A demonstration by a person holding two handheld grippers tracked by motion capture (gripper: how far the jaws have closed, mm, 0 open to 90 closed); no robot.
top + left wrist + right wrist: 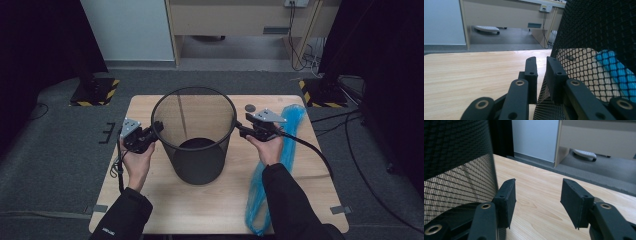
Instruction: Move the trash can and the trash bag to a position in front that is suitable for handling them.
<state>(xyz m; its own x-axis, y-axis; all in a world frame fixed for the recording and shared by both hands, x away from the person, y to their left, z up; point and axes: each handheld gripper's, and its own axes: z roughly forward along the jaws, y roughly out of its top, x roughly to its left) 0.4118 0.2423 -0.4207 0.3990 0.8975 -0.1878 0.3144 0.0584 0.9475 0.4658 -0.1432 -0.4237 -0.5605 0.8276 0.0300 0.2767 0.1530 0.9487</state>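
1. I have the left gripper (154, 129) at the left side of the black wire-mesh wastebasket (196, 137), which stands upright on the light wooden table (150, 200). In the left gripper view its jaws straddle the mesh wall near the rim, one jaw outside and one inside, nearly closed on it. I judge this a pinch grip on the wall, taken to steady or lift the basket.

2. My right gripper (240, 128) sits at the opposite side of the rim. In the right gripper view its jaws stand about half open with bare tabletop between them; the mesh wall lies just beside the near jaw, not between the pair. It has hold of nothing.

3. Both grippers meet the basket at rim height from opposing sides, which I read as preparation for a two-handed hold.

4. A crumpled blue plastic bag (290, 150) lies along the table beyond the right gripper, away from the basket and under that forearm. I judge it is the liner awaiting fitting.

5. Legible writing: none on the basket or bag. A small white mark on the left sleeve (107, 230) is too small to read.
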